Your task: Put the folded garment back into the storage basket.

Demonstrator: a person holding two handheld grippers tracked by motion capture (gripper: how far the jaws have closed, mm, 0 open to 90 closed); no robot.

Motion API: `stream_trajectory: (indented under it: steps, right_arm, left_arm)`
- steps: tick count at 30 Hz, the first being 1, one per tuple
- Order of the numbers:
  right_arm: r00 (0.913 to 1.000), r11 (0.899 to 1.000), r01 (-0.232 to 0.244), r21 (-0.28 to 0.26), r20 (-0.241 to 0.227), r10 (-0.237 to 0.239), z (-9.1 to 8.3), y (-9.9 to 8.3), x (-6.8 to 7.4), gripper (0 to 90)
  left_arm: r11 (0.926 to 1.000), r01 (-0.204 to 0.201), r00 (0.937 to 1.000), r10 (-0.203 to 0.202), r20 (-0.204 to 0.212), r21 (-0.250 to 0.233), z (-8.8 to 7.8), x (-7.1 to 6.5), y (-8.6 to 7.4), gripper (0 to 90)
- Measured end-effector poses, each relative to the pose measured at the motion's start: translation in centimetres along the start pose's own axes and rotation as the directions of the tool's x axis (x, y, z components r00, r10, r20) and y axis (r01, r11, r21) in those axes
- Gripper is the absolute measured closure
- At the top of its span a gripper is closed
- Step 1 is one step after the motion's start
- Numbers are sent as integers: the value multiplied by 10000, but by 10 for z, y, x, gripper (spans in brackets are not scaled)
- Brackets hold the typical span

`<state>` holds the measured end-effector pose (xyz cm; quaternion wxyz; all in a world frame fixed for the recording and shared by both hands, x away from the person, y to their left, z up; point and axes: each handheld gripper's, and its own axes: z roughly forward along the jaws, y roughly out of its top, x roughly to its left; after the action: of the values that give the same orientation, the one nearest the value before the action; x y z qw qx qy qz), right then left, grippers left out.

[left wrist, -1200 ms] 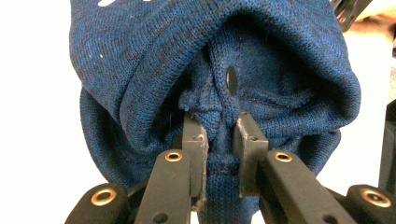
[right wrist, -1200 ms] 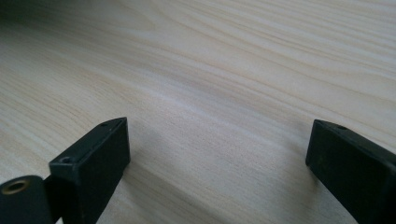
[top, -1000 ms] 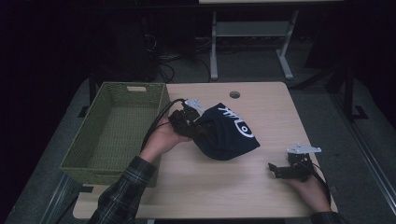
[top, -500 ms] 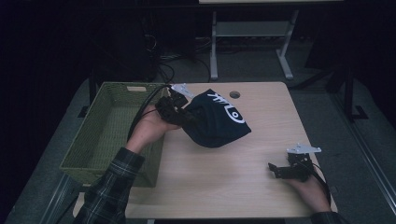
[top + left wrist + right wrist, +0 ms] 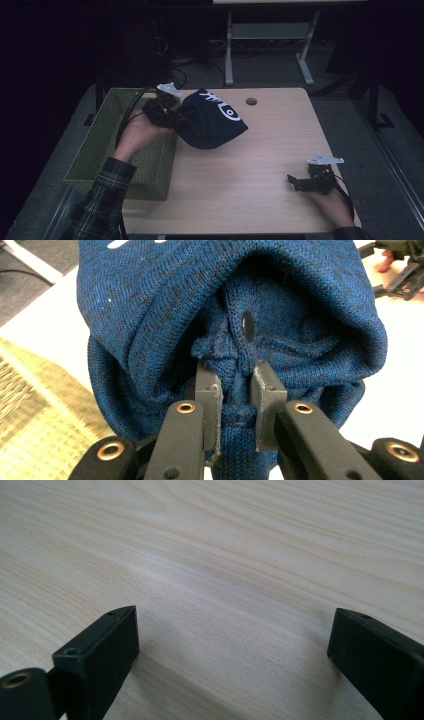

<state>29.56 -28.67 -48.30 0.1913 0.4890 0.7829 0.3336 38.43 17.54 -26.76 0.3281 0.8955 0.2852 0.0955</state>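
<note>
Left hand-held gripper [image 5: 176, 116] had the dark blue knit garment [image 5: 212, 122] pinched at a bunched fold, jaws narrowed on the thick seam near a small eyelet [image 5: 247, 325], and the bundle hung lifted just above the tabletop [image 5: 260, 170], beside the near corner of the green woven basket [image 5: 95, 150]! Over on the other side, the right hand-held gripper [image 5: 309, 181] sat low at the tabletop's right edge, well apart from the action, jaws spread wide with nothing but bare wood between them.

Now the risk, as I judged it: that grip was on one small gather of soft knit, and the rest of the bundle sagged free below and beyond it. A quick swing toward the basket could have let the fold slide out of the pads, or the hanging part could have caught on the basket rim and dragged the cloth loose.

As for the lie of the thing, the garment's long axis ran from the gripped end at the left out toward the table's middle, white lettering [image 5: 220, 104] facing up, loose end pointing right and slightly toward the person.
</note>
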Motion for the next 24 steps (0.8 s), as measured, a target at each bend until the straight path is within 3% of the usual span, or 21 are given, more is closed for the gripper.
stream_trajectory:
  steps: [12,24]
  right_arm:
    - [10000,10000,10,-3,-5,-10,0,0,0,59]
    - [10000,10000,-10,-2,12,10,0,0,0,58]
  left_arm:
    - [9965,812,9940,-823,-723,-184,-34,27,-30,769]
    - [9864,1607,9756,-1639,-1459,-340,-63,50,-63,769]
